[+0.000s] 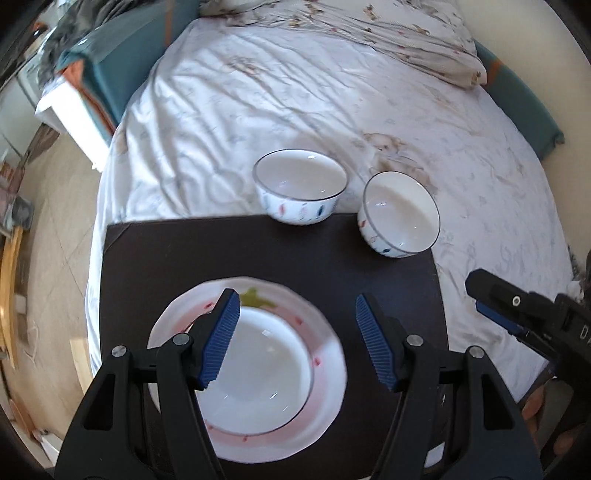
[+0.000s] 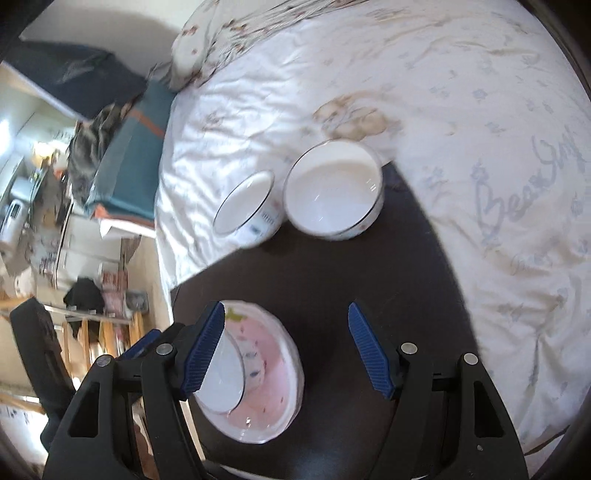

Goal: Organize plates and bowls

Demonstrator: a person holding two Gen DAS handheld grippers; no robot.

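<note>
A pink-rimmed plate (image 1: pixel 325 384) lies on a dark board (image 1: pixel 295 251) on the bed, with a white bowl (image 1: pixel 266 373) standing in it. Two more white bowls with blue rims stand at the board's far edge, one left (image 1: pixel 301 186) and one right (image 1: pixel 400 214). My left gripper (image 1: pixel 295 339) is open and empty above the plate. My right gripper (image 2: pixel 286 347) is open and empty over the board, right of the plate (image 2: pixel 273 369) and its bowl (image 2: pixel 225 376). The far bowls show in the right wrist view, left (image 2: pixel 245 208) and right (image 2: pixel 332 190). The right gripper also shows in the left wrist view (image 1: pixel 491 299).
The board rests on a white floral bedsheet (image 1: pixel 258 92) with a pillow (image 1: pixel 388 33) at the back. A teal cushion and white cabinet (image 1: pixel 96 85) stand left of the bed. Wooden furniture (image 2: pixel 92 332) and clutter fill the floor at left.
</note>
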